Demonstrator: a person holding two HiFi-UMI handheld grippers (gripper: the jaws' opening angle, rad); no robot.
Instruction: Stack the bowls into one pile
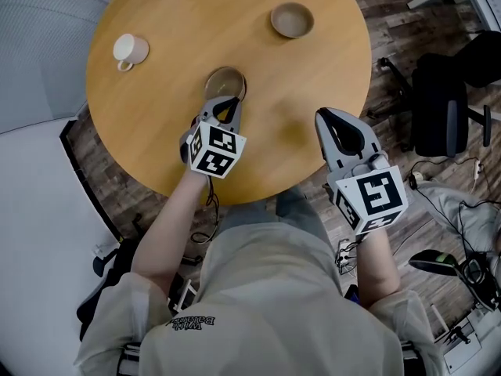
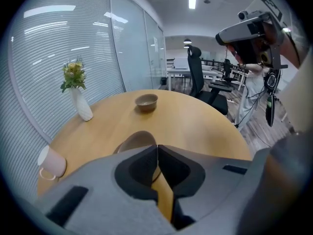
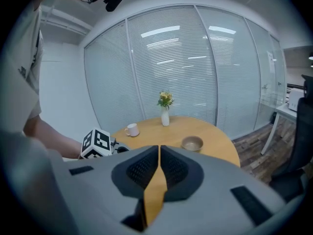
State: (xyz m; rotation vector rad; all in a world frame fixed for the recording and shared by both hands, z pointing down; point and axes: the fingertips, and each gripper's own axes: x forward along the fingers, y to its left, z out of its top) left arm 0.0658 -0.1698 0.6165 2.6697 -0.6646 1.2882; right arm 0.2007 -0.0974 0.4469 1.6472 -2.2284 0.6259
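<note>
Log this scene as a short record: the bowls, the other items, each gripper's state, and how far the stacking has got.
surface: round wooden table
bowls: two, apart; near bowl, far bowl
other items: mug, vase with flowers
left gripper: jaws together, tips at the near bowl's rim, no grip evident
right gripper: jaws together, empty, over the table's near edge
stack: not yet begun
</note>
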